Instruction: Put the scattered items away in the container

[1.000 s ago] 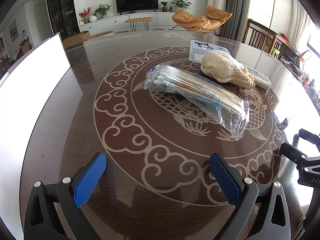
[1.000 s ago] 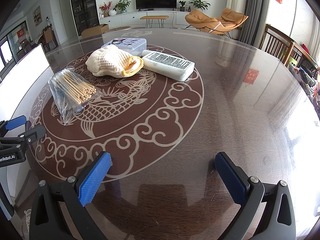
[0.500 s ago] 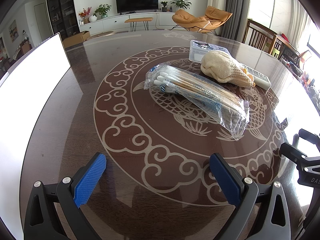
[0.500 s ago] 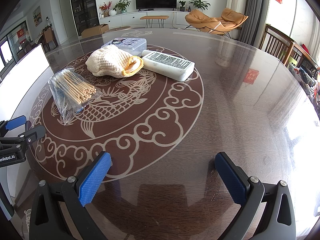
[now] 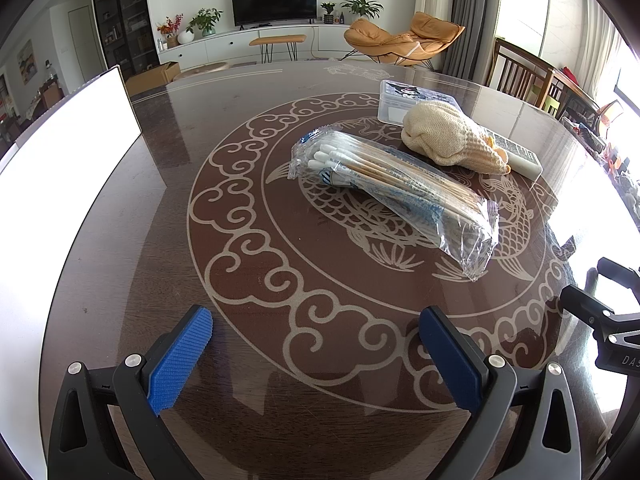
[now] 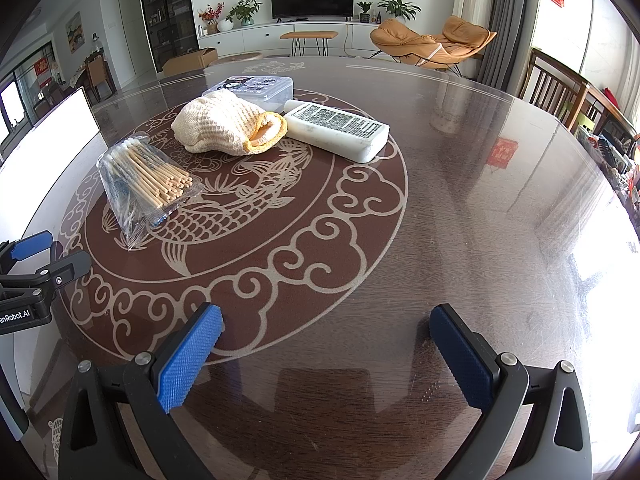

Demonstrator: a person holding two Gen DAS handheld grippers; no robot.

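Observation:
A clear bag of cotton swabs lies on the patterned round table. Behind it sit a cream knitted cloth, a white labelled bottle lying flat, and a clear lidded plastic box. A white container wall stands at the table's left. My left gripper is open and holds nothing, well short of the swab bag. My right gripper is open too, over bare table, far from the items.
The dark glass-topped table stretches bare to the right. Wooden chairs stand beyond its right rim. Each gripper shows at the edge of the other's view: left gripper, right gripper.

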